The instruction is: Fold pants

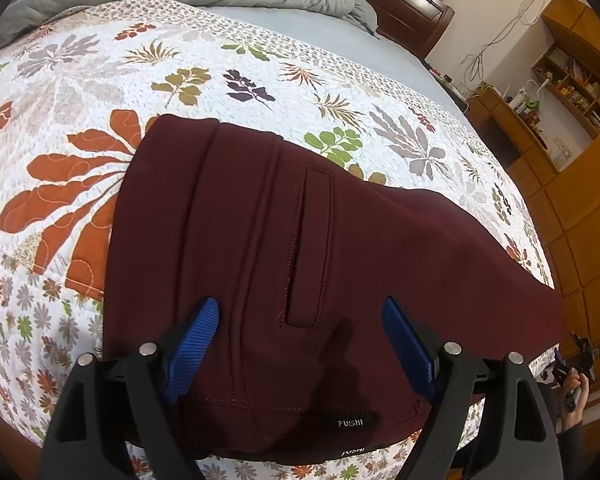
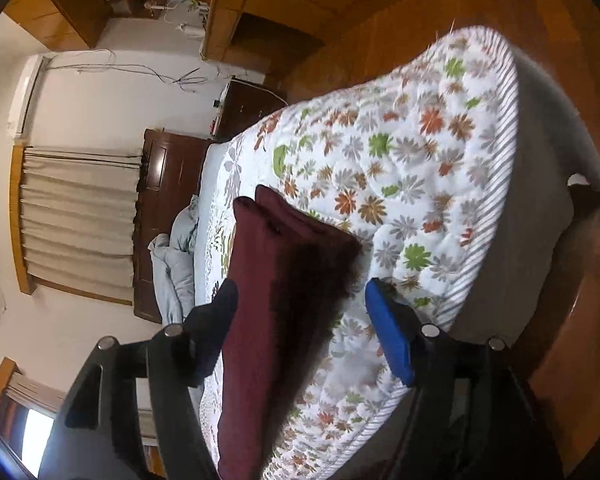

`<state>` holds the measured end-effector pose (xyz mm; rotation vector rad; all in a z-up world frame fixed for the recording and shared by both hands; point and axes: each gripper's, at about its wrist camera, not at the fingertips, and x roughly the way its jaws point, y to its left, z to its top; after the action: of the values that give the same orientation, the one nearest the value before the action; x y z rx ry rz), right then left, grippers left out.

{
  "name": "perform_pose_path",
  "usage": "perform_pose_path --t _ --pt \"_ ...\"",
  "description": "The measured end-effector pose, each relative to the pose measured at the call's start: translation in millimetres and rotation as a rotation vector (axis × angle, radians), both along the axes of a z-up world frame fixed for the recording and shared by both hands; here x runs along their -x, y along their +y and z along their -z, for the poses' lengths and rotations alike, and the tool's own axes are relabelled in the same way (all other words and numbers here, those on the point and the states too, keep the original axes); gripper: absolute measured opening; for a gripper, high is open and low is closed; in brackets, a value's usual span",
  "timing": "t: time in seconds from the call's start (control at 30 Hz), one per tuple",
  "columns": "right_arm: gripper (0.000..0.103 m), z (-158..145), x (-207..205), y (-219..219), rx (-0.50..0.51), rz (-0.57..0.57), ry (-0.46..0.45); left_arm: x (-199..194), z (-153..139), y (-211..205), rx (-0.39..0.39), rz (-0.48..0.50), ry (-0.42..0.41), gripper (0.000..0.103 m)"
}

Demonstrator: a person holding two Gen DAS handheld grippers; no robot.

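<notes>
Because the wide bed under its white quilted coverlet printed with orange, green and grey leaves gives a flat working surface, the fold is best finished against it rather than in the air. On that coverlet, near the foot edge of the bed, the dark maroon pants of thick stretch fabric are seen lying already doubled, with the waistband and its small black woven label closest to the left wrist camera. A welt pocket is turned upward. The left gripper is held over the waistband with its blue ribbed fingers well apart, nothing pinched between them. The right gripper is likewise spread, the pants' far side lying between its fingers; whether cloth is touched cannot be told through the blur. It is judged that both layers should be pinched together at the waistband corners, so that edges are kept aligned when carried over.
</notes>
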<state>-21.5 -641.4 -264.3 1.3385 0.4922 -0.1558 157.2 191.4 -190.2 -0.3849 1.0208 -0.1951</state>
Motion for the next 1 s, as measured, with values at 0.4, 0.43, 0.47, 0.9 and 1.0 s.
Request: perform_pose_path --t 0.4,0.43,0.47,0.9,1.0 --pt "0.064 -1.2 -21.9 0.7 0.029 -0.090 -0.086 -1.4 0.7 -2.9 -0.011 -0.009 0.002 0.087" --pt "0.063 0.5 -21.9 -0.7 0.023 -0.089 -0.087 -1.3 0.8 -2.9 -0.012 -0.010 0.002 0.087" --pt "0.063 0.5 -21.1 -1.2 0.010 -0.085 -0.090 -1.5 0.7 -3.1 -0.013 -0.010 0.003 0.087" --pt "0.069 -0.7 -25.8 -4.2 -0.018 -0.092 -0.148 -3.8 1.6 -5.6 -0.028 -0.010 0.005 0.088" --pt "0.066 3.7 -39.7 -6.4 -0.045 -0.099 -0.167 -3.6 1.4 -5.2 -0.020 -0.015 0.004 0.088"
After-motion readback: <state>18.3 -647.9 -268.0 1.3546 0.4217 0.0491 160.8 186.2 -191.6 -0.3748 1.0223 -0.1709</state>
